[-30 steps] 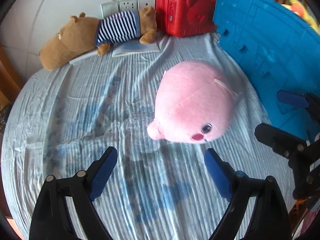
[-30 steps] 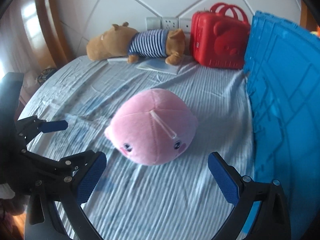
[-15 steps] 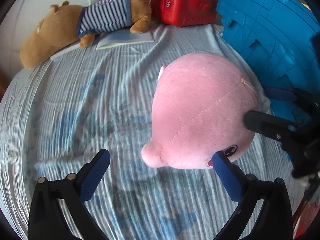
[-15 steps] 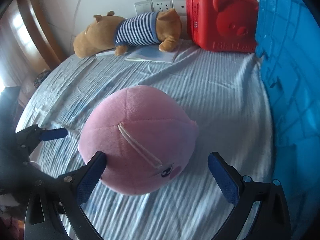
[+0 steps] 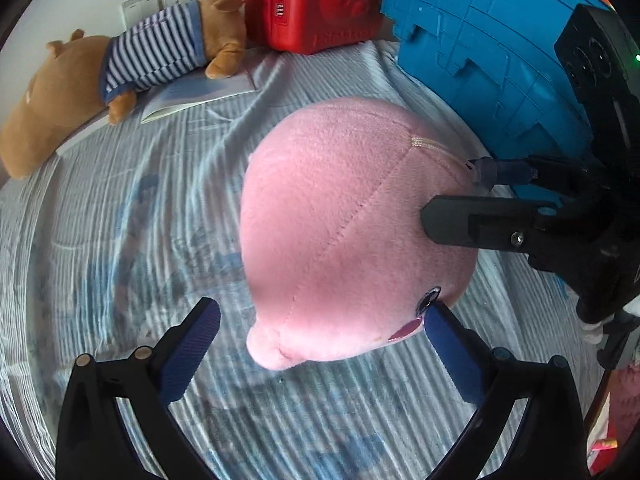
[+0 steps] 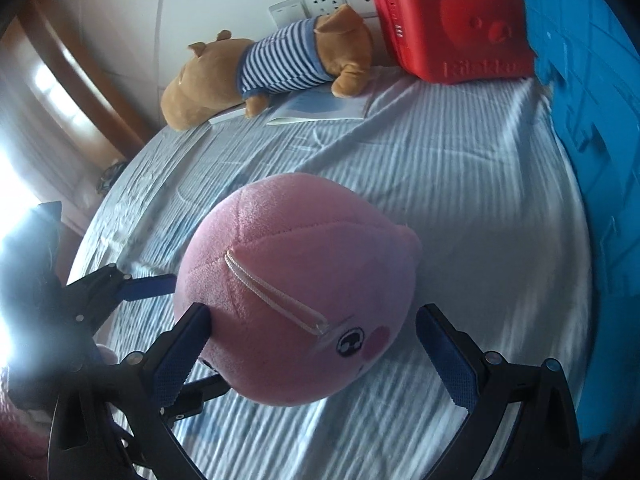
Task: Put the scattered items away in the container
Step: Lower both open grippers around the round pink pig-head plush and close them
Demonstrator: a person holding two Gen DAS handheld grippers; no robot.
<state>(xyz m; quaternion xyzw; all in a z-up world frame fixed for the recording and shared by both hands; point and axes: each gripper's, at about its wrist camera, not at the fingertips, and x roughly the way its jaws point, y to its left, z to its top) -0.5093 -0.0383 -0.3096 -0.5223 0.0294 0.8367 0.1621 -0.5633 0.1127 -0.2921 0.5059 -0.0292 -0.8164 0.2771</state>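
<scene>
The left tongs (image 5: 320,344) stand wide, with the snout end of the pink plush (image 5: 352,232) sitting between the blue pads; the right-hand pad (image 5: 448,352) touches the toy just under its eye, while the left-hand pad lies apart from it. The right tongs (image 6: 312,344) are also spread wide around the same pink plush (image 6: 296,320), coming at it from the other side: their left pad (image 6: 180,356) presses against the toy's flank and the right pad stands clear of its cheek. Neither pair is closed on the toy, which rests on the striped blue bed sheet (image 5: 120,240). In the left wrist view the right tongs reach in from the right, their dark finger (image 5: 460,220) touching the plush's upper side. In the right wrist view the left tongs appear low at the left, partly behind the toy.

Just beyond the plush, to the right of both tongs, rises the blue crate (image 5: 480,40), its ribbed wall (image 6: 592,120) standing on the bed. Farther ahead and to the left, a brown bear in a striped shirt (image 5: 140,60) lies on its side over a thin booklet (image 5: 200,92). Farthest ahead, beside the crate, stands a red toy case (image 5: 312,4) with a bear face, against the white headboard with wall sockets (image 6: 324,0).
</scene>
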